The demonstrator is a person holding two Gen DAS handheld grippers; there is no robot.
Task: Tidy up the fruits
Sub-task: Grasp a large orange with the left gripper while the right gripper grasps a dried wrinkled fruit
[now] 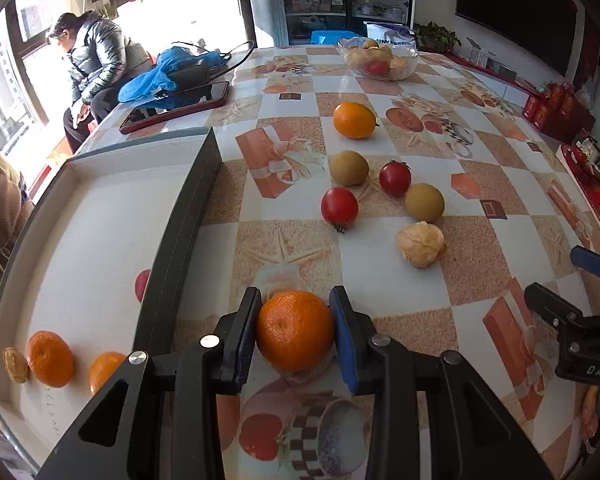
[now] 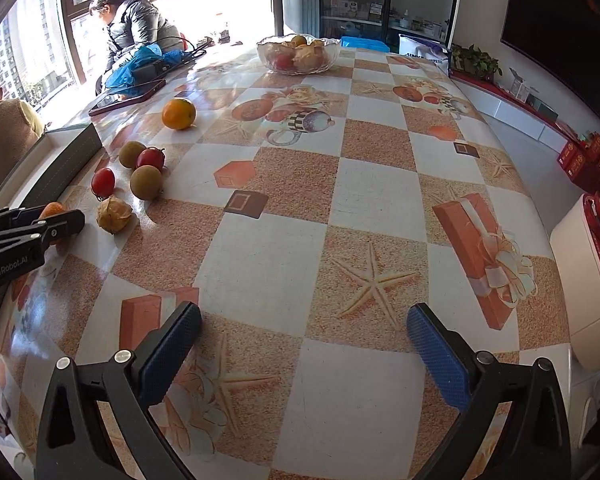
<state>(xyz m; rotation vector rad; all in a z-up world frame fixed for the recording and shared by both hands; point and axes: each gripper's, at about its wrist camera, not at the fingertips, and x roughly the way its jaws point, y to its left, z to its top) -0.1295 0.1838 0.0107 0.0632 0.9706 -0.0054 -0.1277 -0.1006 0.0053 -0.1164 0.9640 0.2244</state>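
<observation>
An orange [image 1: 295, 330] sits on the patterned tablecloth between the blue pads of my left gripper [image 1: 296, 294], which press on both its sides. Just to its left stands a white tray [image 1: 100, 216] with a dark rim, holding two oranges [image 1: 50, 358], a peeled segment [image 1: 15, 365] and a half-hidden red fruit [image 1: 142, 284]. Farther out lie a loose orange [image 1: 354, 120], two brown fruits [image 1: 348, 168], two red tomatoes [image 1: 339, 207] and a peeled mandarin [image 1: 420, 244]. My right gripper [image 2: 304, 312] hangs open over bare tablecloth, nothing between its fingers.
A glass bowl [image 1: 378, 60] of fruit stands at the table's far end. A phone [image 1: 176, 110] and a blue bag [image 1: 172, 74] lie at the far left. A person [image 1: 96, 64] sits by the window. Red boxes [image 1: 552, 108] line the right side.
</observation>
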